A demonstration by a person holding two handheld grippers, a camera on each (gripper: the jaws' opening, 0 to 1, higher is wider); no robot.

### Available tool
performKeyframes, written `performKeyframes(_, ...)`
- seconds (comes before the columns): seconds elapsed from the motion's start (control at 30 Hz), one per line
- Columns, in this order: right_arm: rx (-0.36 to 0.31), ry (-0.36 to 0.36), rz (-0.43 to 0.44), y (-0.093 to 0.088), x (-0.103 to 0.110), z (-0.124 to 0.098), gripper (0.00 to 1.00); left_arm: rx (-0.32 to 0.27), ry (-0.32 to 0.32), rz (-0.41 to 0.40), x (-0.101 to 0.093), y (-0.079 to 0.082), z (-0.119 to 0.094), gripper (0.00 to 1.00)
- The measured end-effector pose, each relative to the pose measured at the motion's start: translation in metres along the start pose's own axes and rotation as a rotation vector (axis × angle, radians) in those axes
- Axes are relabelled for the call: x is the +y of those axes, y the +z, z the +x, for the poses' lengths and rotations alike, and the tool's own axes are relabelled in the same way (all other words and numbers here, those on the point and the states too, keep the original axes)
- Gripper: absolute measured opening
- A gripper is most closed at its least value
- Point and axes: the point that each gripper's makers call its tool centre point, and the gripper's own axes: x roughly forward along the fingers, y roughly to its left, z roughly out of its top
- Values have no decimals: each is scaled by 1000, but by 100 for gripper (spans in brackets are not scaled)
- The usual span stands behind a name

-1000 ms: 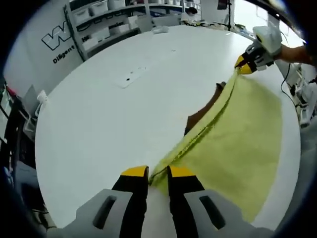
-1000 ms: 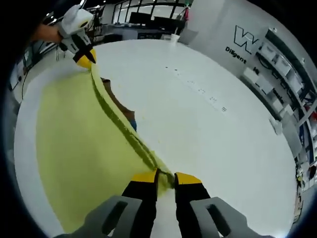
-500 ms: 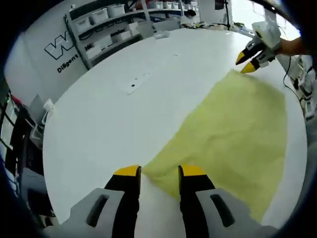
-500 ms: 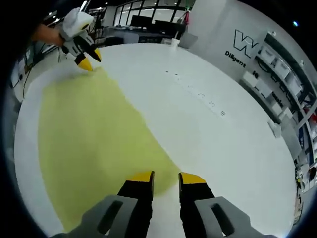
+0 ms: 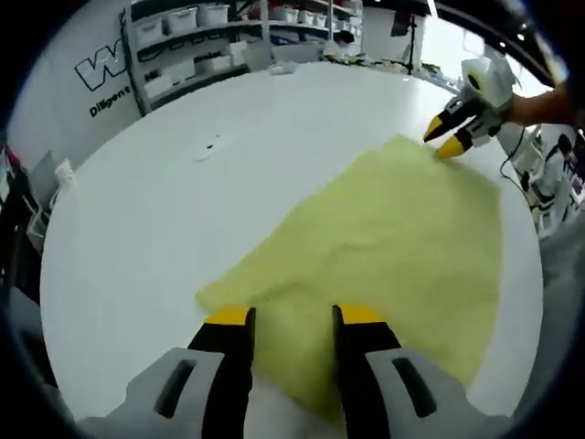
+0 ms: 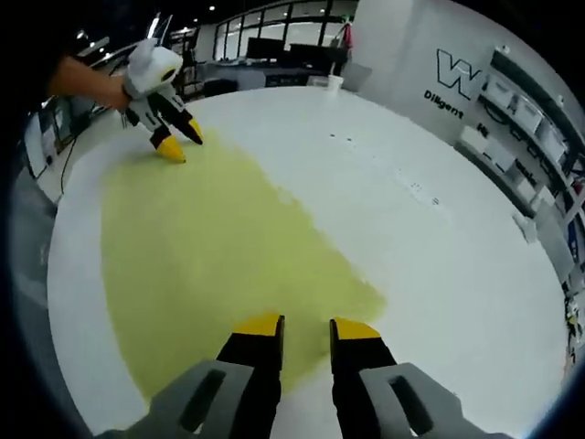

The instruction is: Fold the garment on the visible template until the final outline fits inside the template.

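Left gripper view: your left tongs (image 5: 291, 317) rise from the bottom with their yellow-tipped jaws spread apart, pinching nothing. The near corner of the yellow garment (image 5: 393, 247) lies between and under those tips, and the cloth spreads flat on the white tabletop (image 5: 183, 192) away from you toward the upper right. At the garment's far corner your right tongs (image 5: 442, 139) come in from the right, jaws spread, tips just beside the cloth edge; whether they touch it you cannot tell. Beyond the far side of the tabletop from the garment stand shelves (image 5: 196, 37) with white bins against a wall carrying a logo.

Right gripper view: your left tongs (image 6: 180, 139) enter at the upper left, held by your hand (image 6: 137, 87), jaws spread, tips at the garment's (image 6: 210, 256) far corner. The cloth lies flat on the tabletop (image 6: 439, 265), mostly left of your right tongs (image 6: 299, 325), whose jaws stand spread at the bottom, empty, over the garment's near edge. The bare tabletop runs off to the garment's right.
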Motion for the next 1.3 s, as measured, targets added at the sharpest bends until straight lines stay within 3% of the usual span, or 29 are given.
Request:
performKeyframes(0.1,15,2,9,-8,3,2,13,4,-4,3,1,-3,-3,38)
performKeyframes(0.13,-13,-1,39,-4,2,2,13,11,-2,10,0,-5,-5,38)
performKeyframes(0.17,2,-4,62,-7,1,1,13,18,-4,18,-2,-7,-7,35)
performKeyframes(0.27,-13,-4,83,-3,4,-4,16,-29,-34,115,-17,-1,-15,26)
performKeyframes(0.37,-40,-2,85,0,11,-7,16,-57,-83,119,-38,-1,-20,30)
performKeyframes(0.5,-34,14,76,-3,21,-6,17,-38,-113,178,-54,-11,-22,31)
performKeyframes(0.63,-45,30,98,-1,26,-9,20,-44,-125,142,-57,-13,-25,33)
performKeyframes(0.77,-49,55,128,-2,35,-14,29,-32,-150,121,-64,-18,-29,37)
performKeyframes(0.9,-67,88,156,-6,52,-23,34,-31,-163,82,-70,-26,-34,41)
performKeyframes(1.07,-49,113,104,-20,69,-30,37,-9,-167,88,-77,-46,-43,43)
performKeyframes(1.17,-35,109,89,-30,69,-30,37,1,-164,97,-79,-59,-49,43)
performKeyframes(1.3,-32,104,62,-35,66,-32,38,-2,-150,99,-80,-65,-55,42)
